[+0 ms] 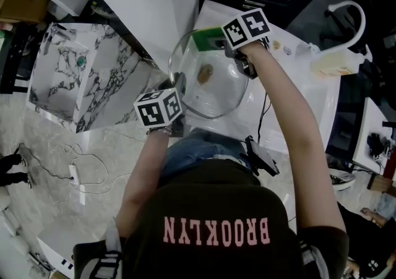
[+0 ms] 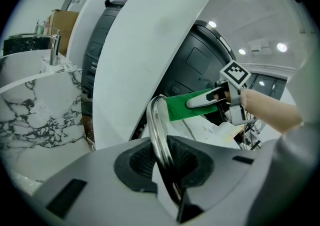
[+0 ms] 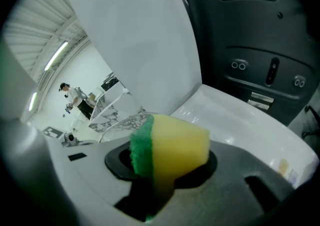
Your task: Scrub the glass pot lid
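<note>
The glass pot lid point(image 1: 216, 95) is held on edge over the white basin, its brownish knob point(image 1: 205, 73) at the middle. My left gripper point(image 1: 177, 86) is shut on the lid's near-left metal rim point(image 2: 156, 130), which runs straight between the jaws of the left gripper point(image 2: 162, 162). At the lid's far edge, my right gripper point(image 1: 218, 41) is shut on a yellow sponge with a green scouring face point(image 3: 167, 145). The sponge's green face point(image 2: 187, 107) lies against the lid's upper rim. The right gripper point(image 3: 162, 167) squeezes the sponge at its base.
A white basin surface point(image 1: 297, 104) lies under the lid, with a soap bottle point(image 1: 334, 61) at its right. A marble-patterned block point(image 1: 80, 80) stands to the left. A power strip and cable point(image 1: 74, 175) lie on the floor. A dark appliance point(image 3: 260, 44) stands behind.
</note>
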